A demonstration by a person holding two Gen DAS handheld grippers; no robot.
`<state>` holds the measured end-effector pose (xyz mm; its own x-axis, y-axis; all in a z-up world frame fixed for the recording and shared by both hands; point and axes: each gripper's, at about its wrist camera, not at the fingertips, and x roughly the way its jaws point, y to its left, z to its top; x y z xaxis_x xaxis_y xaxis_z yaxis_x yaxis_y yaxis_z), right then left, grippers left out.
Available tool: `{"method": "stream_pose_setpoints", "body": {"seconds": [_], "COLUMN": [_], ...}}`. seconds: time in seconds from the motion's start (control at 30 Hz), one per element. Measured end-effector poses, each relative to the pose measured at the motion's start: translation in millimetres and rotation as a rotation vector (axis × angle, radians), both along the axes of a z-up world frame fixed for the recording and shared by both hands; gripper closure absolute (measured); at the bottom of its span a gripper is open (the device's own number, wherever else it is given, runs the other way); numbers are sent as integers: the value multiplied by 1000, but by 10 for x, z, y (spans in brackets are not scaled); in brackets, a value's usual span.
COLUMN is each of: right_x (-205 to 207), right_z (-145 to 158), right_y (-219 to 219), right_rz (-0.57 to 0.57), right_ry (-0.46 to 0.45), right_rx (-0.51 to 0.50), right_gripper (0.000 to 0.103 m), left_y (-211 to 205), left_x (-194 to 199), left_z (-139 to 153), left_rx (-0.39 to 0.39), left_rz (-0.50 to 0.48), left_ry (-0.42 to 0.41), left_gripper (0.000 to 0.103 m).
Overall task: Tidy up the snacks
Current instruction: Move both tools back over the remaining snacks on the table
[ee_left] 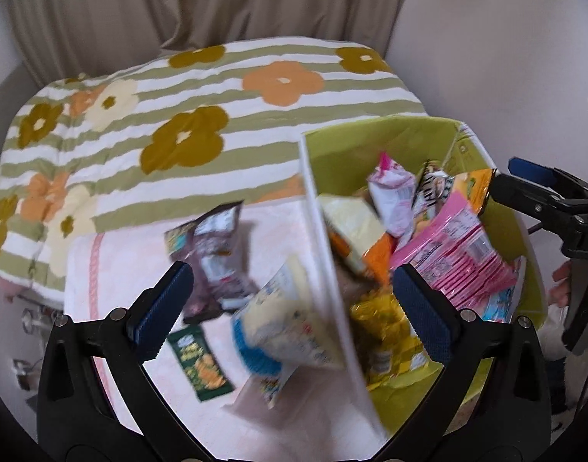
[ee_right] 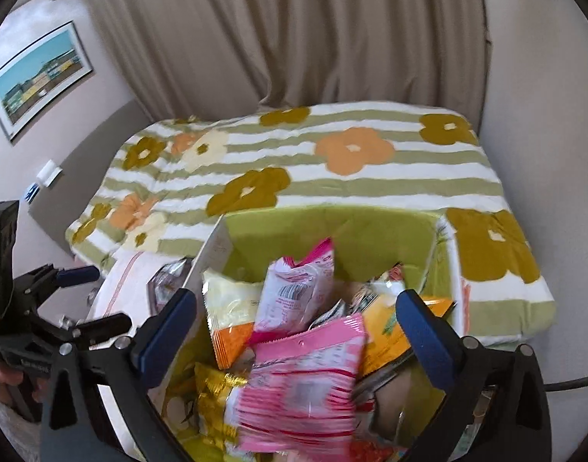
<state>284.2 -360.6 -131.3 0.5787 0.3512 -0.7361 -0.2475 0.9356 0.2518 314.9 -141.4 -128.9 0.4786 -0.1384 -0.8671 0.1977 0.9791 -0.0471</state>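
Both grippers, left [ee_left: 292, 300] & right [ee_right: 296, 323], spread, empty; pale packet [ee_left: 290, 327] below left, leaning on box [ee_left: 321, 231] wall, may slide off.

Bedroom — flowered quilt [ee_right: 332, 177], curtains [ee_right: 294, 30]

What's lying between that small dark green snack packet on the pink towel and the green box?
In the left wrist view, a pale snack bag with a blue end lies between the green packet and the box, leaning against its white wall.

lime-green box [ee_right: 371, 238], flower-striped blanket [ee_right: 371, 184]
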Motion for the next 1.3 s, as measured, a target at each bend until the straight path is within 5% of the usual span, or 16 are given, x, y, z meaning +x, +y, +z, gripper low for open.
{"method": "stream_pose_setpoints", "body": {"seconds": [0.63,0.97,1.3], "right_x": [-638,-932,-1172], "right_z": [305,339,70], "right_y": [426,1077,1916], "right_rz": [72,-5,-140], "right_ry": [-72,-62,-6], "right_rx": [11,4,81], "right_gripper": [0,0,0], "left_y": [878,1455,1987], "left_x": [-934,-1051,-963], "left_z": [231,190,-12], "left_rx": [40,-20,-56], "left_rz": [187,111,-18], "left_ry": [-40,-26,18], "left_gripper": [1,1,1]}}
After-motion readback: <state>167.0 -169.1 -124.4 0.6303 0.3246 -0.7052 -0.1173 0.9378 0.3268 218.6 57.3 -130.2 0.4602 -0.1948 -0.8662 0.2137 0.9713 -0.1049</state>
